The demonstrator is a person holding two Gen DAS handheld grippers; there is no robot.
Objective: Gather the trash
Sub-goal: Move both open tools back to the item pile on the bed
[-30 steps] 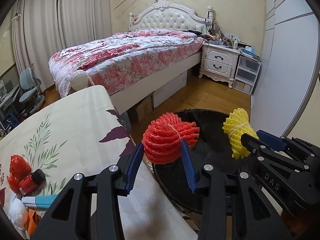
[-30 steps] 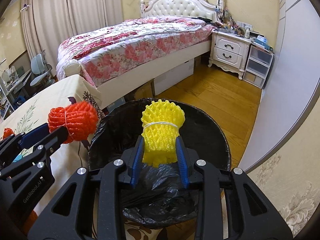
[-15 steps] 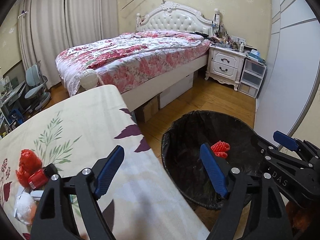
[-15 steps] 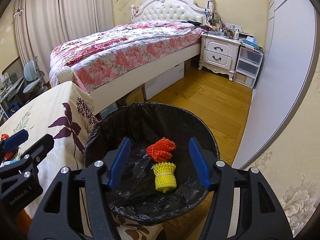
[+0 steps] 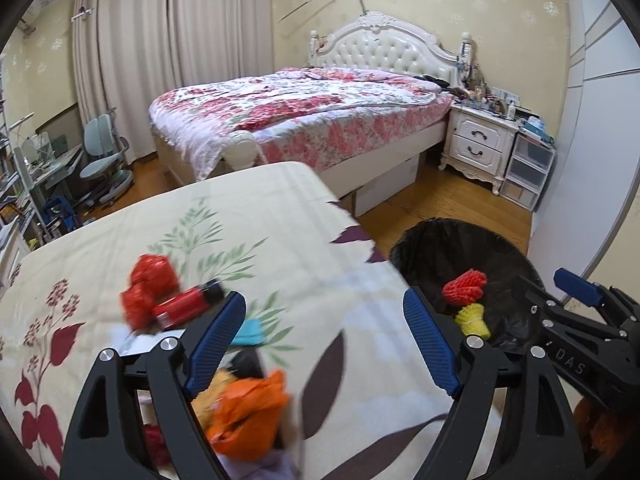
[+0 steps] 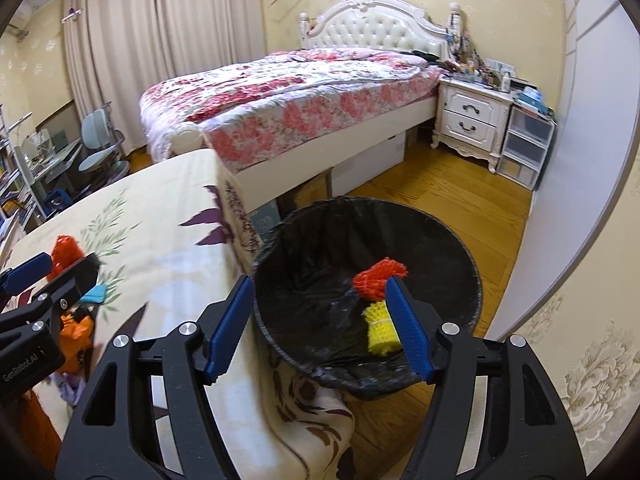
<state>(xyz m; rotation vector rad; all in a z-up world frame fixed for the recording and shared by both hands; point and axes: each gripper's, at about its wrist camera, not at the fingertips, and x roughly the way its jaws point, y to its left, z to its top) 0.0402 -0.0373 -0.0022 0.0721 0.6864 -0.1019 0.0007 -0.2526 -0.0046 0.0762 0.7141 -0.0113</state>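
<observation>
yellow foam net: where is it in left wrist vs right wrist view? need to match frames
Left wrist: the yellow foam net lies low and right of centre, inside the trash bin, just below the red foam net.
Right wrist: it lies low and right of centre, partly behind the right claw's blue finger pad.
Shared landmark: the white nightstand, upper right in both views.

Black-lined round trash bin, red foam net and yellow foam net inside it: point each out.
Black-lined round trash bin [image 6: 460,256], right wrist view, far rim.
Red foam net [image 6: 372,278], right wrist view, its middle.
Yellow foam net [image 6: 380,332], right wrist view, lower half.
</observation>
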